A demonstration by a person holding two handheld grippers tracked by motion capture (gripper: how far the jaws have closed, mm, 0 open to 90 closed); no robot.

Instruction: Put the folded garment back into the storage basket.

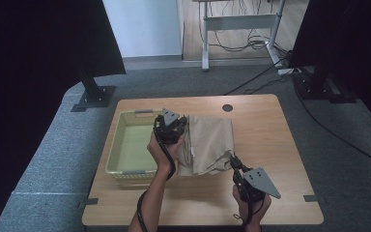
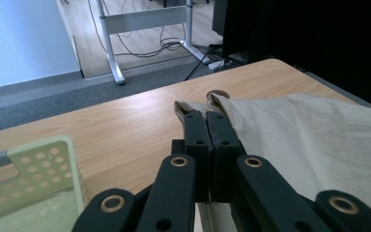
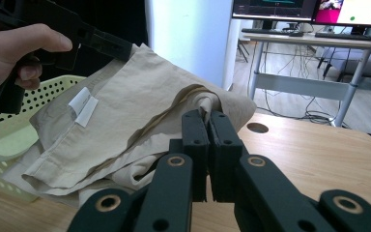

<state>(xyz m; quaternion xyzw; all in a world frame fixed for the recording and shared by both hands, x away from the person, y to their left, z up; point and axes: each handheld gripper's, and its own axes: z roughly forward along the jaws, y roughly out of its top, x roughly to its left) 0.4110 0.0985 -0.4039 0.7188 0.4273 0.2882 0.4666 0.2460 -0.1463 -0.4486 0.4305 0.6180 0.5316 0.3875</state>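
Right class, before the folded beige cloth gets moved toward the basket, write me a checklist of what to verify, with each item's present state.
1. Left tool shut on the beige cloth at its far corner: ok.
2. Right tool shut on the cloth's near corner: ok.
3. Cloth lifted off the table: not ok; in the high view most of it lies on the wood.
4. Yellow basket empty: ok.
5. Cloth free of the basket's rim: not ok, its edge overlaps it.

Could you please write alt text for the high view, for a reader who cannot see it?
A person's left gripper and right gripper each pinch an edge of a folded beige garment on a wooden table. A pale green perforated basket sits just left of the garment.
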